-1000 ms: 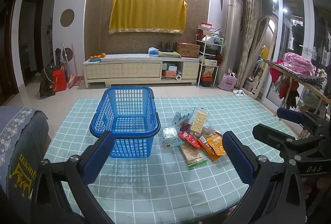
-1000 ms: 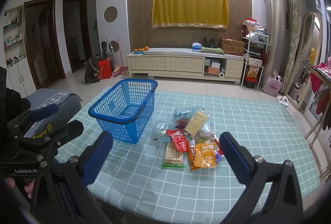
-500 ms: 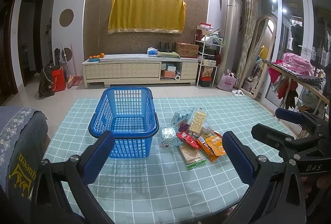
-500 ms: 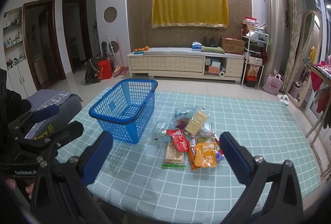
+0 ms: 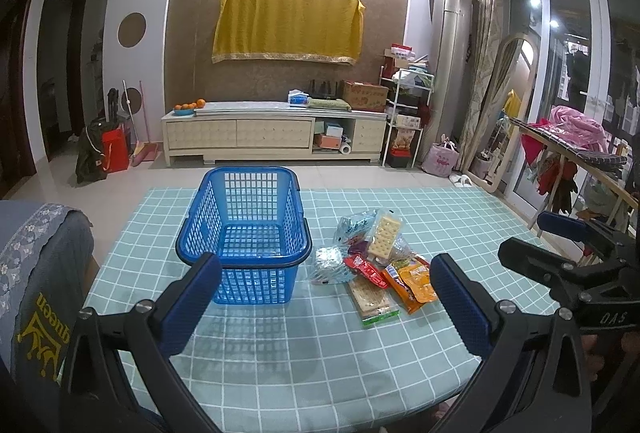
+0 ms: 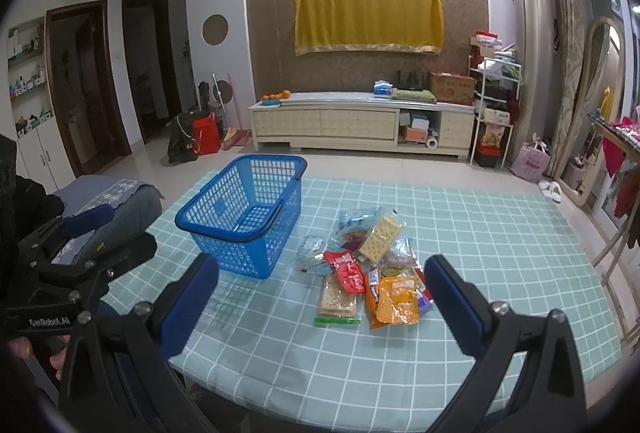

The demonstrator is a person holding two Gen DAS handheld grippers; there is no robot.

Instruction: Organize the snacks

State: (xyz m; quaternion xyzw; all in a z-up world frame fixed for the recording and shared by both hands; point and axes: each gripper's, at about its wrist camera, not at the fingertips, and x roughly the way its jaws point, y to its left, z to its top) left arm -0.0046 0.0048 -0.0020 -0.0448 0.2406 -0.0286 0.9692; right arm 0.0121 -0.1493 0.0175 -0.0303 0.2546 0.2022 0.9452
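An empty blue plastic basket (image 5: 244,233) (image 6: 244,217) stands on the table with the teal checked cloth (image 5: 320,353) (image 6: 480,233). To its right lies a pile of snack packets (image 5: 372,265) (image 6: 368,265): a cracker pack on top (image 6: 380,237), a red packet (image 6: 348,271), an orange packet (image 6: 396,303) and a silver one (image 5: 328,265). My left gripper (image 5: 326,301) is open above the near table edge, nothing between its blue pads. My right gripper (image 6: 322,299) is open too, short of the pile. Each gripper shows at the other view's side.
A grey cushioned seat (image 5: 36,273) sits at the table's left. Beyond the table are a TV cabinet (image 5: 276,137), a storage rack (image 5: 404,121) and a clothes rack (image 5: 572,153) at the right. A hand (image 6: 20,349) holds the left gripper.
Both views have shifted only slightly; the basket and snacks sit a touch lower and nearer in the left wrist view. Both grippers have stayed open.
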